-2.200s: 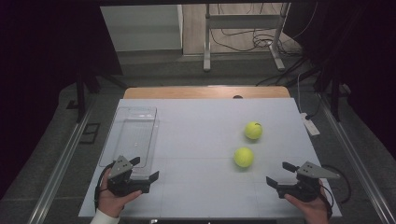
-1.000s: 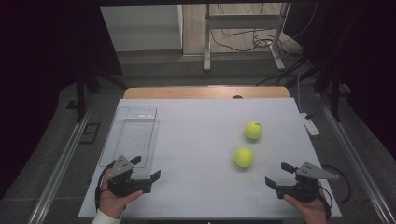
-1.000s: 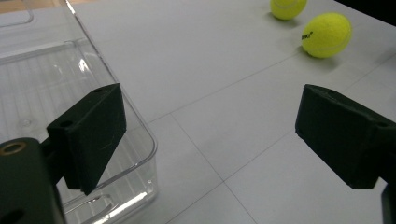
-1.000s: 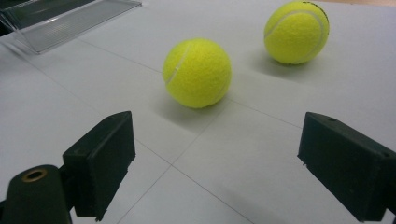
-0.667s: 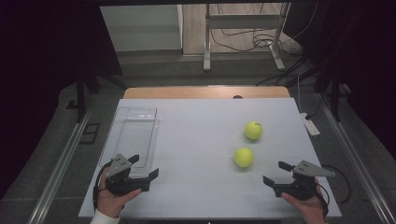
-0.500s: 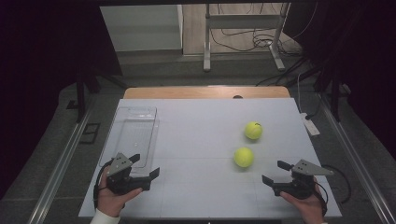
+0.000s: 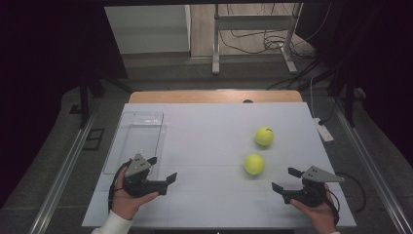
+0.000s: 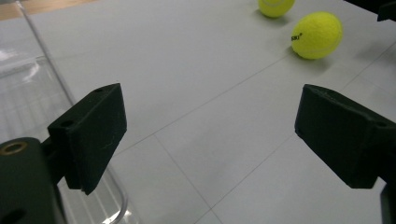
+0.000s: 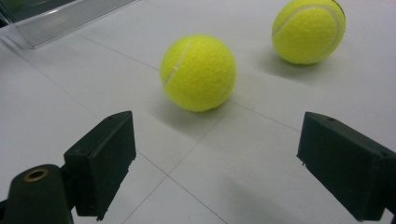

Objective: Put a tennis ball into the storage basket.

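Observation:
Two yellow tennis balls lie on the white table: the nearer ball [image 7: 254,164] [image 9: 198,73] [image 8: 317,35] and the farther ball [image 7: 264,136] [image 9: 308,31] [image 8: 276,6]. My right gripper [image 7: 286,179] [image 9: 219,165] is open near the front right edge, a short way in front of the nearer ball, nothing between its jaws. At the front left my left gripper [image 7: 162,169] [image 8: 210,135] is open too, just beside the near end of a clear plastic tray [image 7: 136,137] [image 8: 28,93], and empty.
A white power strip [image 7: 323,129] lies at the table's right edge. Behind the table's wooden far edge [image 7: 214,96] are a metal stand [image 7: 253,29] and cables on the floor. Rails run along both sides of the table.
Both grippers have shifted only slightly; the left one drifted a little to the right. The balls and tray have not moved.

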{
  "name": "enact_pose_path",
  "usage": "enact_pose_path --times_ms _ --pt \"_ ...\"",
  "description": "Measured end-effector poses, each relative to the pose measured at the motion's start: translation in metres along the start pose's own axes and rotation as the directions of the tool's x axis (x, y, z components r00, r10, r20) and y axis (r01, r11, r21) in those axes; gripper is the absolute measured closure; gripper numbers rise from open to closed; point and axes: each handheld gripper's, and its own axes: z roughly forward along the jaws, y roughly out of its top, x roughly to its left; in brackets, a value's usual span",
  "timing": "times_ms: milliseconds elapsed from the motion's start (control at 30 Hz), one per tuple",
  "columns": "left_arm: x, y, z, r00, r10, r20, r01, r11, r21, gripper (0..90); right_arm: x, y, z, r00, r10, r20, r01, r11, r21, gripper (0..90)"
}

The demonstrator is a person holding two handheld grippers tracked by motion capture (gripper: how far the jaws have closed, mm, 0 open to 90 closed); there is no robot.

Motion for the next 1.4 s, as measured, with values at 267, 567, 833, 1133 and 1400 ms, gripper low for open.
enact_pose_path --times_ms 267,567,833,1133,1400 --pt "-0.007 0.016 0.01 0.9993 0.024 0.03 -0.024 0.9997 0.007 10.0 -0.002 0.0 0.0 1.0 0.005 0.006 -0.005 1.0 -0.002 11.8" --pt "-0.013 0.026 0.022 0.9976 0.029 0.063 -0.03 0.9995 0.013 10.0 -0.003 -0.001 0.0 1.0 0.004 0.003 -0.004 1.0 -0.002 11.9" --pt "-0.018 0.031 0.032 0.9959 0.028 0.086 -0.03 0.9994 0.017 10.0 -0.004 -0.002 -0.002 0.9999 0.009 0.006 -0.009 1.0 -0.002 11.9" --pt "-0.023 0.038 0.042 0.9937 0.038 0.105 -0.041 0.9988 0.028 10.0 -0.005 -0.002 -0.001 1.0 0.005 0.003 -0.005 1.0 0.002 12.4" --pt "-0.029 0.048 0.054 0.9903 0.045 0.132 -0.051 0.998 0.039 10.0 -0.003 -0.002 0.001 1.0 -0.002 -0.005 0.002 1.0 0.008 12.5"
